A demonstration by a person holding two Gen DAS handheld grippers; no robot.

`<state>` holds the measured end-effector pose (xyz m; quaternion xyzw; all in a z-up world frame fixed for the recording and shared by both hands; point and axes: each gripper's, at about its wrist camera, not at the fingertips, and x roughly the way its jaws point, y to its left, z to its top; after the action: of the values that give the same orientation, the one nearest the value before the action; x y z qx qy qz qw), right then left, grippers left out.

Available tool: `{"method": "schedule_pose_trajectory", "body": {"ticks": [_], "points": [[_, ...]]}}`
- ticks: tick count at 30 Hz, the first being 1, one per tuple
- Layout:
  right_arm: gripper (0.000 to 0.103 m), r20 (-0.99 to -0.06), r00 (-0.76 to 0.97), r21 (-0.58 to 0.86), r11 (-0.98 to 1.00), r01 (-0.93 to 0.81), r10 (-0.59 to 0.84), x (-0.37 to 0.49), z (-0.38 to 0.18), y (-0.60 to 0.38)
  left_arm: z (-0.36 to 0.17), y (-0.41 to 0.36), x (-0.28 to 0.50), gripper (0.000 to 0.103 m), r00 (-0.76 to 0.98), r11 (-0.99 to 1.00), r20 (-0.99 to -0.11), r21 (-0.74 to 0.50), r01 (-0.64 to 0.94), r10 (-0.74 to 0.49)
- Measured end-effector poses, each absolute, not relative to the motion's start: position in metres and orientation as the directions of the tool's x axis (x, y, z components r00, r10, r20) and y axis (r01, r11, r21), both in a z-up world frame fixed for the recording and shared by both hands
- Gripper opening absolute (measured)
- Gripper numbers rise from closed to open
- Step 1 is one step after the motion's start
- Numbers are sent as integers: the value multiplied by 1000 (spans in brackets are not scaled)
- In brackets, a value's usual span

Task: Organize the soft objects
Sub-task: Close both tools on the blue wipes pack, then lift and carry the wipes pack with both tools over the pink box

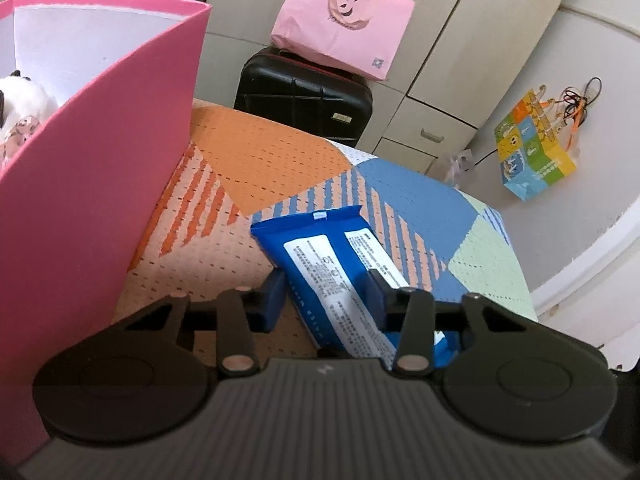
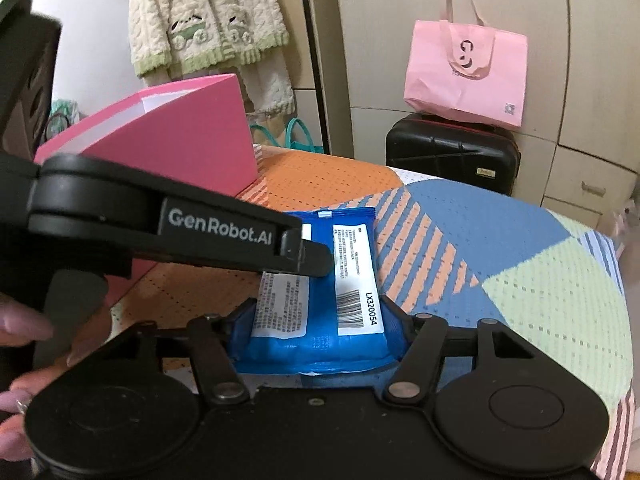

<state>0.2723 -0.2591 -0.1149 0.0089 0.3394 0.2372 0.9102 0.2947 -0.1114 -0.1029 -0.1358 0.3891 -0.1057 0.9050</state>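
My right gripper point(image 2: 316, 320) has its jaws pinching the near end of the blue wipes pack point(image 2: 324, 300), which bulges between the pads, so that grip looks firm. My left gripper point(image 1: 326, 292) straddles the same pack point(image 1: 340, 264) with its jaws spread, one finger off its left edge, the other lying over its right side; I judge it is not gripping. The pack lies on the patterned bedspread point(image 1: 260, 160), just right of the pink box point(image 1: 100, 184), where a plush toy point(image 1: 20, 108) already sits. The step, as I read it, is lifting the pack into that box. To do it well I should either close the left jaws squarely or draw them clear, raise the soft pack level so it doesn't sag, clear the tall pink wall, then lower it beside the toy.
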Motion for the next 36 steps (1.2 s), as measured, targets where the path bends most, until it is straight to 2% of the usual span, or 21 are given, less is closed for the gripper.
{"method": "schedule_pose_trajectory", "body": {"ticks": [6,18,25,36], "points": [[65,-602,684,160,901,-403,412,253,-115,-257,-98,-121,270,38,693,947,-654,-288,144,-304],[61,-511,741,305,898,-318,436,196,-109,-267,-74,-129,210,38,722,952,-622,-165,256,-302],[61,-482,759,350,890,-291,437,167,-106,-266,-63,-122,182,38,699,935,-628,-161,315,-343],[60,-500,767,314,910,-272,402,120,-89,-250,-54,-107,137,38,674,917,-630,-179,357,-385]]}}
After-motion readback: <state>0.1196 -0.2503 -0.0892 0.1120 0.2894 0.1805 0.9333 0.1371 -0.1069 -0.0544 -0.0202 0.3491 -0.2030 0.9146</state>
